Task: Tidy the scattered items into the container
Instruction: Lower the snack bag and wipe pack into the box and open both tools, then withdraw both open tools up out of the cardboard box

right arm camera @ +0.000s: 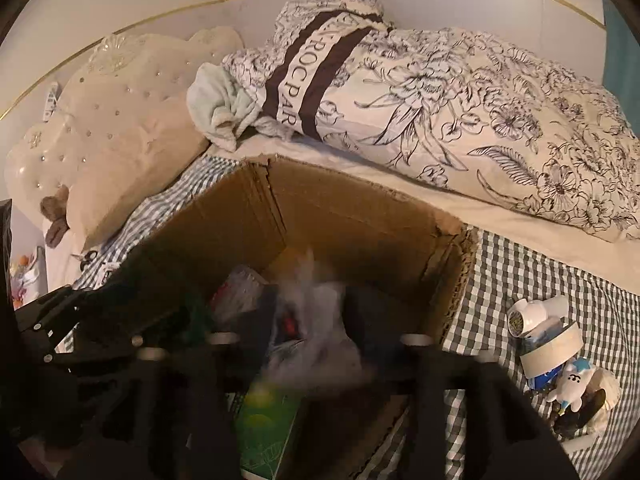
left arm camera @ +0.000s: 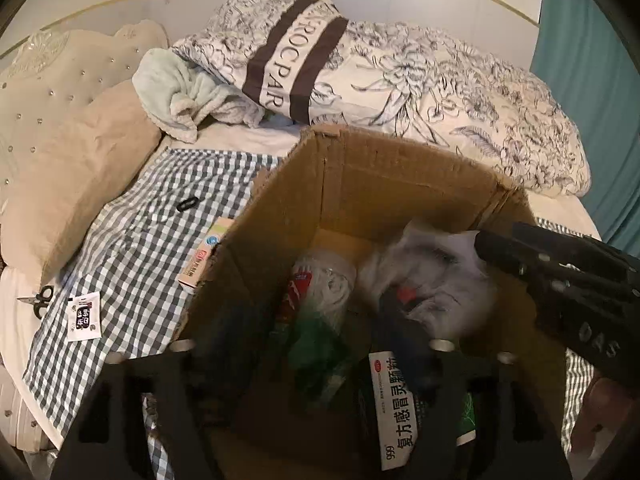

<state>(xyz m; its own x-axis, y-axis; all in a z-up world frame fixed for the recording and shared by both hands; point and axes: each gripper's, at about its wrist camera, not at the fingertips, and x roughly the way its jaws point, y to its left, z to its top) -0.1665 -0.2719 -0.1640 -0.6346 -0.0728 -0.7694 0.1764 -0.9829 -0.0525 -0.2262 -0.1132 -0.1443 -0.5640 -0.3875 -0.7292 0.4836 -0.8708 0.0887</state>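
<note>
An open cardboard box (left arm camera: 400, 176) stands on a checked cloth (left arm camera: 132, 240) on a bed. Inside lie a crumpled white plastic bag (left arm camera: 432, 276), a medicine box with Chinese print (left arm camera: 394, 396), a green packet (right arm camera: 268, 420) and other blurred items. My left gripper (left arm camera: 312, 360) hovers open over the box with nothing between its fingers. My right gripper (right arm camera: 316, 356) hangs open over the white bag (right arm camera: 316, 344), blurred; it shows in the left wrist view as a black body (left arm camera: 560, 280) at the right.
Left of the box lie a toothpaste carton (left arm camera: 204, 256), a black hair clip (left arm camera: 187, 204), a sachet (left arm camera: 83, 315) and small scissors (left arm camera: 38, 298). Right of it stand white toy figures and a tape roll (right arm camera: 552, 344). A floral duvet (left arm camera: 440, 80) and pillows lie behind.
</note>
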